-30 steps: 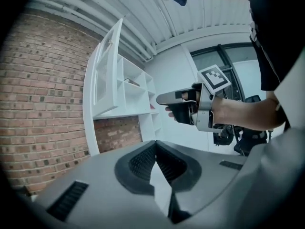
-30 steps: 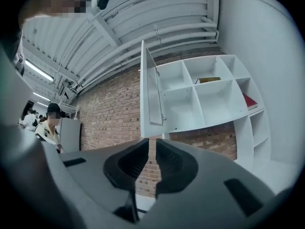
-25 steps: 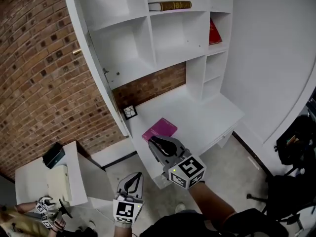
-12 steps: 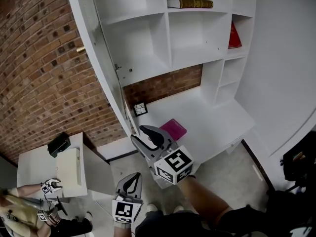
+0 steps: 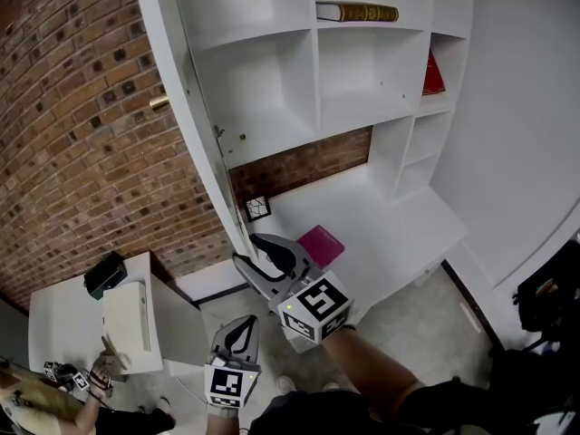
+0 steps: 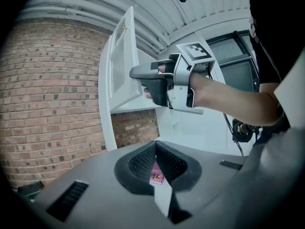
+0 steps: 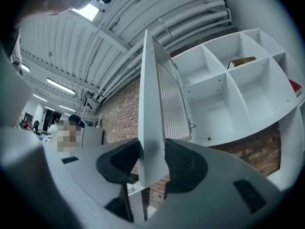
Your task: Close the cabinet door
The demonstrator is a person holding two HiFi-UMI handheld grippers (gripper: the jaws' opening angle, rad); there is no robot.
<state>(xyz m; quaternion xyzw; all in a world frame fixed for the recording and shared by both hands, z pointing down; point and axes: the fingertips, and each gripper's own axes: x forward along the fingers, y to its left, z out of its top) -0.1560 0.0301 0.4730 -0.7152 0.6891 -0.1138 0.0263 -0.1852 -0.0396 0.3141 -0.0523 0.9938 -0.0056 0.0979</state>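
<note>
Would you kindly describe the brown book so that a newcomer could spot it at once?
Start at the white shelf unit. In the highest row in view, right of the central divider, a brown book lies flat. The red book sits lower right and the pink book lies on the desk; only this one is brown.

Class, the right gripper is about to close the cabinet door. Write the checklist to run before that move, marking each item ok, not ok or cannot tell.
1. Door edge sits between the right gripper jaws: ok.
2. Firm hold on the door: not ok; the jaws have just been opening and stand apart.
3. Pads touching the door: cannot tell.
4. Shelves have nothing sticking out into the swing, and the book lies inside: ok.
5. Left gripper is shut, low and away from the door: ok.
</note>
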